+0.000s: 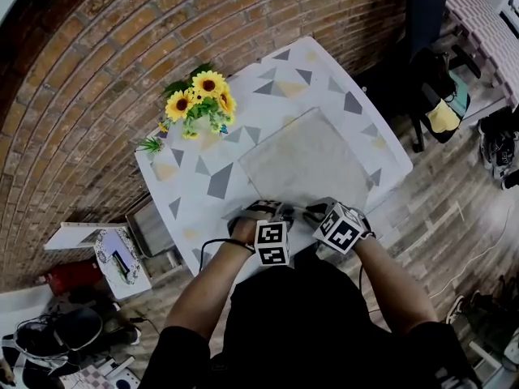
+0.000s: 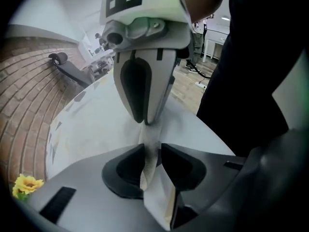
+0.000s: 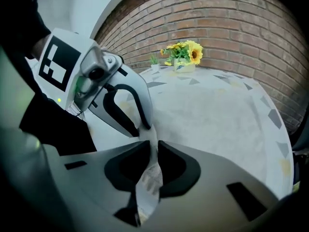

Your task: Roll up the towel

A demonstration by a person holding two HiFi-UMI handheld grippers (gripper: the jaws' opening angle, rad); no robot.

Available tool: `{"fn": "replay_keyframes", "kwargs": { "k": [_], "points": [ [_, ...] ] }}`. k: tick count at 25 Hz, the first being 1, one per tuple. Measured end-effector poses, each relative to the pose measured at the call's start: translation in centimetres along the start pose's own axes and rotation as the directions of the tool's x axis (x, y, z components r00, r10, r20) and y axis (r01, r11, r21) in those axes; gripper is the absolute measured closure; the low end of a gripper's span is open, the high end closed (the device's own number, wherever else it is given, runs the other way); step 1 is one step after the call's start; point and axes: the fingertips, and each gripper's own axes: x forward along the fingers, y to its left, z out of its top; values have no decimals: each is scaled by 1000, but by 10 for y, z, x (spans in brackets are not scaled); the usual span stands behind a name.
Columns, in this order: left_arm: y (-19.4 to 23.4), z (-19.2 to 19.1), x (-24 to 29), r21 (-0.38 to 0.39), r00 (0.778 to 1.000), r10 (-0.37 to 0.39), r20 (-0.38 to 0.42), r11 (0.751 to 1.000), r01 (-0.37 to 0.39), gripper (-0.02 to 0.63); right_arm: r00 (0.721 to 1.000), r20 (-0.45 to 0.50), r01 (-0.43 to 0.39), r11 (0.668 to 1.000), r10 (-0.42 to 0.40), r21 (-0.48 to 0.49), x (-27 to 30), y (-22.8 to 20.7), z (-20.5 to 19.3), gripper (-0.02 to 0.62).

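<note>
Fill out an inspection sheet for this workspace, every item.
Surface: table under a triangle-patterned cover.
Job's things: grey towel spread flat, not yet rolled, its near edge picked up.
Clutter: sunflowers and a small plant at the far corner, clear of the towel.
Grippers: left gripper and right gripper side by side, each pinching the towel's near edge.
Cables: a black cable loops out by the left gripper, over the table's near edge.
Surroundings: brick wall, wood floor, shoes on the floor to the right.
</note>
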Motion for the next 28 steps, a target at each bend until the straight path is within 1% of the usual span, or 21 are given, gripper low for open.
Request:
{"fn": "replay_keyframes", "kwargs": {
  "k": [3,6,8,10,12,14,16,18,20,22,24,26,28],
  "points": [
    [8,0,4,-38,1000,4,5,999,-4,496,999,26,40,998,-39,-56,-8,1,6,518],
    [10,1,8,-62,999,-20,34,998,22,533,997,32,67,992,-64,-103,-11,10,10,512],
    [11,0,9,-97,997,-51,62,994,56,553,996,-2,86,988,-87,-127,-5,13,8,506],
    [10,-2,8,-145,991,-100,94,983,113,568,991,-51,115,983,-123,-140,2,13,1,489],
    [6,2,3,-194,977,-160,139,963,185,570,983,-93,145,978,-160,-150,6,13,-5,488],
    [1,7,-3,-214,961,-213,178,945,249,571,976,-122,160,974,-180,-157,5,14,-9,501],
    [-6,9,-8,-202,943,-267,198,931,305,571,975,-140,151,978,-171,-145,4,19,-10,534],
    [-11,9,-11,-183,931,-301,207,923,339,571,977,-153,129,985,-145,-111,2,24,-12,544],
    [-11,8,-10,-162,931,-296,214,929,332,569,979,-163,113,991,-122,-66,1,26,-15,548],
    [-4,7,-9,-134,943,-257,210,948,288,566,980,-169,98,995,-101,-23,0,23,-16,548],
    [4,5,-10,-102,963,-199,182,970,220,556,981,-178,75,997,-73,4,-1,18,-15,550],
    [13,0,-11,-55,983,-128,130,989,136,521,981,-192,43,999,-41,7,0,13,-15,551],
    [18,-3,-15,-14,994,-72,85,997,73,503,979,-205,10,1000,-8,9,0,8,-14,551]
  ]
}}
